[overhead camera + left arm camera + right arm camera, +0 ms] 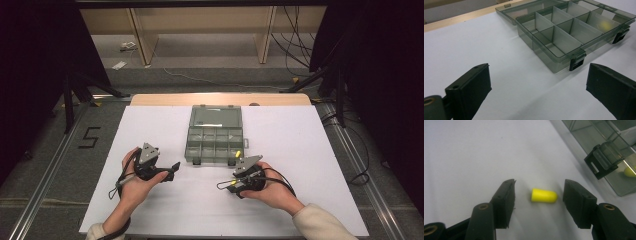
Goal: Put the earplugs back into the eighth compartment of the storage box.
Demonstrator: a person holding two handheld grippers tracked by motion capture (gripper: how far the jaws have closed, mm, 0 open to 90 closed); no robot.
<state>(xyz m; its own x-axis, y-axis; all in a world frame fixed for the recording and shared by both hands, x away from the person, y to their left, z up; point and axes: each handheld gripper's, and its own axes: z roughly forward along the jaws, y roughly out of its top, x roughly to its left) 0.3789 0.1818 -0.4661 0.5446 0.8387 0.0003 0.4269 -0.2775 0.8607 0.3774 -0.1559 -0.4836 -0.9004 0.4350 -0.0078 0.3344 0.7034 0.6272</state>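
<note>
There, my right claw (539, 192) stood wide around the yellow plug (544, 195), which lay on the counter (469, 152) between the jaws, its long axis running jaw to jaw. My left claw (537, 87), wide too, held nothing beside the box (564, 35).

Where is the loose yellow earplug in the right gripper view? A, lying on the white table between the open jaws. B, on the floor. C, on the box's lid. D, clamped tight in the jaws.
A: the yellow earplug lies on the white table with a gap to each jaw of the right gripper.
</note>
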